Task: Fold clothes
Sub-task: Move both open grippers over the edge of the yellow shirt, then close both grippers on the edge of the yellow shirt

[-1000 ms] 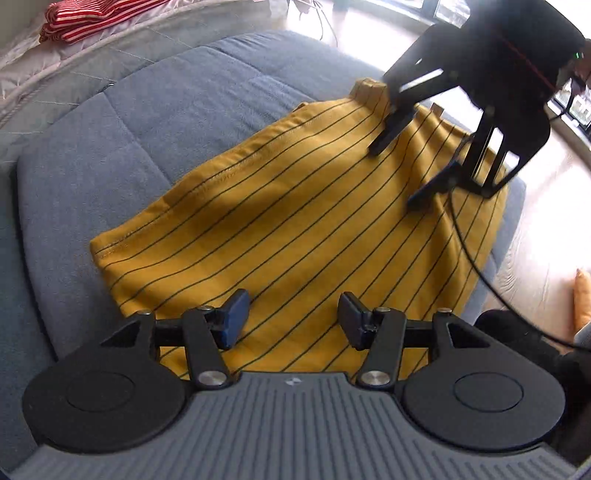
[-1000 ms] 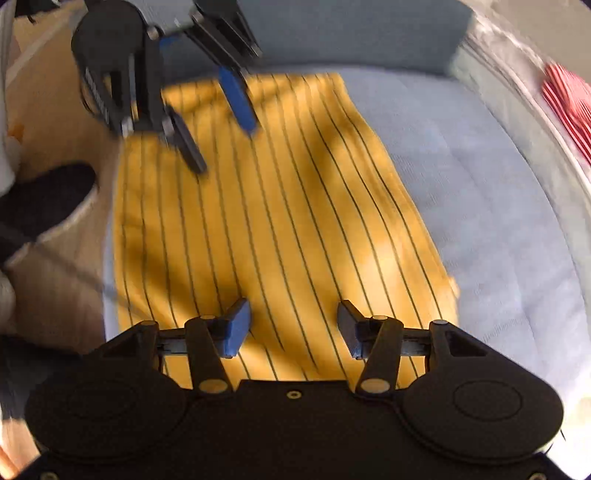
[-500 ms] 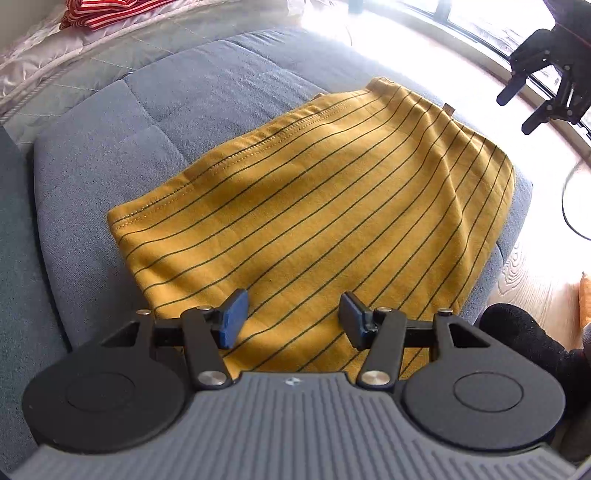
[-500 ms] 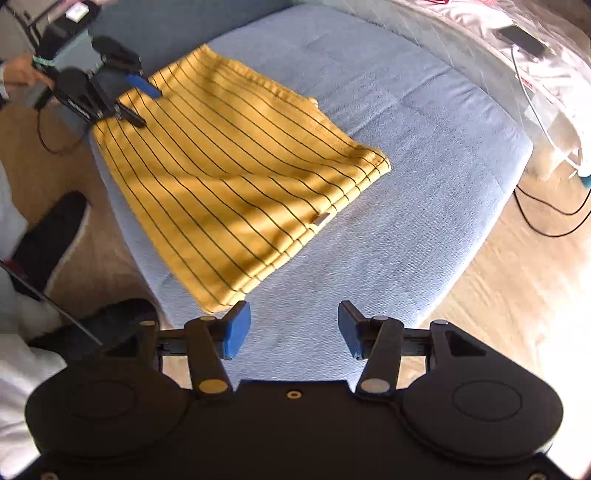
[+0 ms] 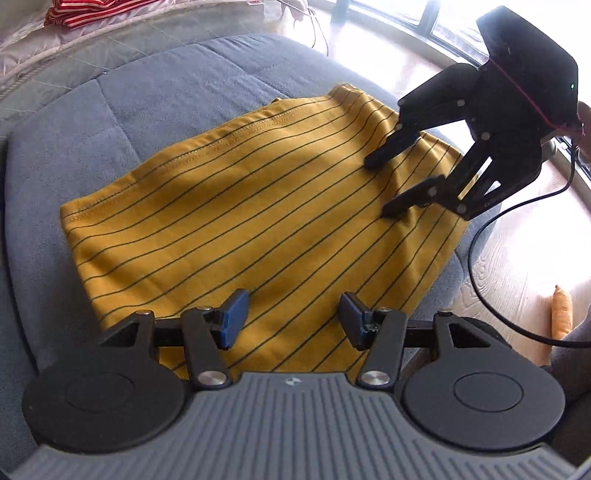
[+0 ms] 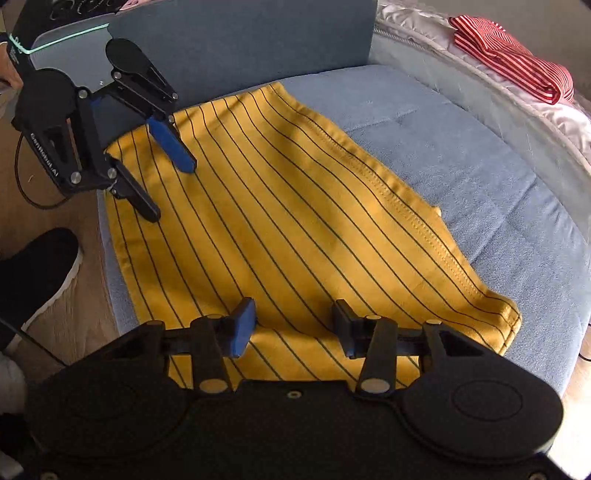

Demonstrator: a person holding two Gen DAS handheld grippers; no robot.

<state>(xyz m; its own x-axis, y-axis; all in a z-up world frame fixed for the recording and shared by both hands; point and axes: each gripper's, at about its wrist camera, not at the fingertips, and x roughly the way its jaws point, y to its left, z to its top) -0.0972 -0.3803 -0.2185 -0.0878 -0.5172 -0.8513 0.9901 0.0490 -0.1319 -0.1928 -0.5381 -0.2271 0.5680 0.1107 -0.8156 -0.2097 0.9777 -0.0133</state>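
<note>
A mustard-yellow garment with thin dark stripes (image 5: 258, 206) (image 6: 295, 214) lies folded flat on a blue-grey cushioned seat (image 5: 155, 96) (image 6: 461, 155). My left gripper (image 5: 293, 317) hovers open over the garment's near end, nothing between its blue pads; from the other side the left gripper (image 6: 171, 190) shows open, low over the far-left corner. My right gripper (image 6: 291, 326) is open above the opposite end, also empty. In the left wrist view the right gripper (image 5: 380, 186) has its fingertips down at the cloth's far end; contact cannot be told.
A folded red-and-white striped garment (image 5: 92, 14) (image 6: 517, 70) rests on a pale quilted bed beyond the seat. Wooden floor (image 5: 517, 258) lies beside the seat, with a black cable (image 5: 491, 302), a person's dark shoe (image 6: 37, 273) and an orange object (image 5: 561, 310).
Half a second ago my right gripper was lifted well away from the garment; it has come back down over the garment's end. The left gripper has stayed over its end.
</note>
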